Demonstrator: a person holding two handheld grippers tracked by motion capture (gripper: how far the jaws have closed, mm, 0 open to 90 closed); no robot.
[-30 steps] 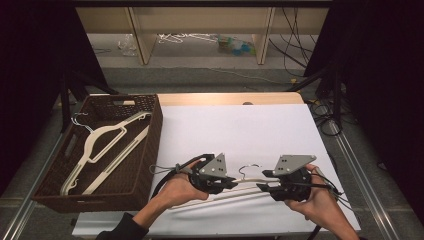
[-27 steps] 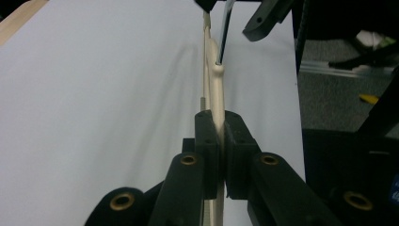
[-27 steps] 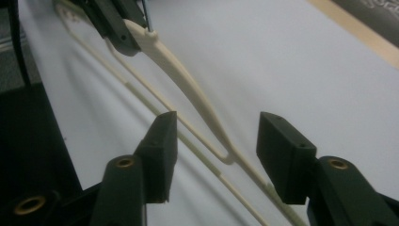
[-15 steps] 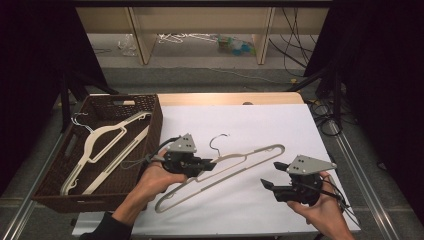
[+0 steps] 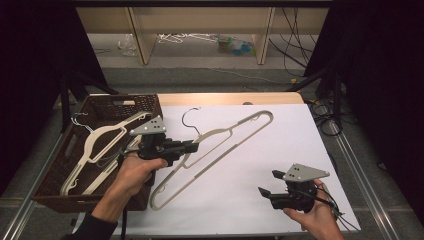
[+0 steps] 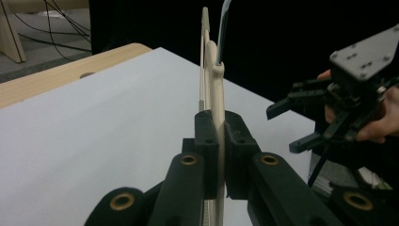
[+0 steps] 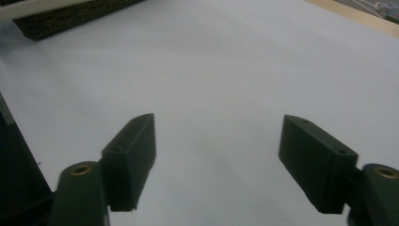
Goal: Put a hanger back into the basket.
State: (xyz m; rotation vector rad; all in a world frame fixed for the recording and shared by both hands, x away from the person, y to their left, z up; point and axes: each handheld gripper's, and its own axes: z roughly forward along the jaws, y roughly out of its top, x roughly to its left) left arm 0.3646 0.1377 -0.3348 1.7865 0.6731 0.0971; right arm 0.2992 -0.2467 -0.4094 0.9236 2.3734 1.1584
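Our left claw (image 5: 192,146) is clamped on the hanger (image 5: 235,137), at the desk's (image 5: 280,165) nine o'clock; our right claw (image 5: 266,183), at five o'clock, has just been opening, empty.

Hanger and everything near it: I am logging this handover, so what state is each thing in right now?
Left gripper: shut on the cream hanger.
Cream hanger: clamped edge-on between the left gripper's pads, one end over the basket's corner.
Right gripper: open, jaws just opening, nothing between them.
Wicker basket: open-topped, holding two hangers.
Two hangers: lying flat in the basket.
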